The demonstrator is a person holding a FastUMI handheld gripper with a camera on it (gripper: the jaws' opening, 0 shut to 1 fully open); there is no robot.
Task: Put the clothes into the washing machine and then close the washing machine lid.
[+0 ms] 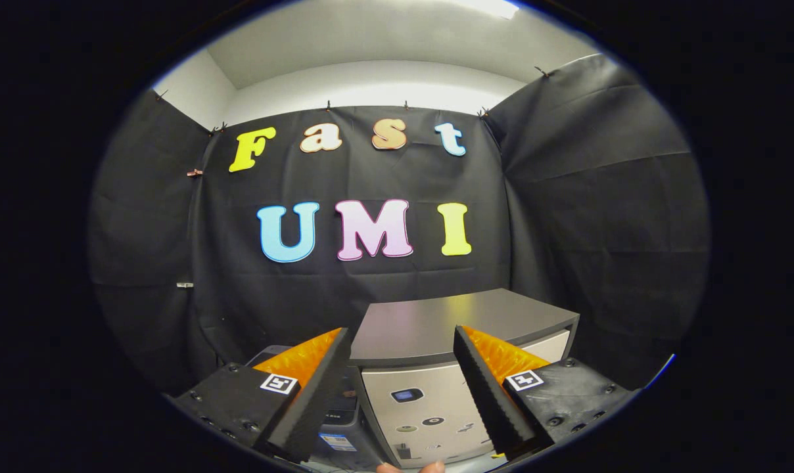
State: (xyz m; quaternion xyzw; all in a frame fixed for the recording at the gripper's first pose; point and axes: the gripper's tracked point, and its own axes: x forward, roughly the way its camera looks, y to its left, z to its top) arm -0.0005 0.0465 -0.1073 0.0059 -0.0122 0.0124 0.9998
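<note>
The washing machine stands low just ahead of me, a pale box with small stickers on its front. Its dark grey lid lies flat on top and looks closed. My gripper is open, with a wide gap and nothing between its fingers. The left fingertip is level with the lid's near left corner. The right fingertip overlaps the lid's front edge. Both hover above and in front of the machine, apart from it.
A dark appliance or bin with a label stands against the machine's left side, partly hidden by the left finger. Black cloth walls close in behind and on both sides. A person's fingertips show below the machine's front.
</note>
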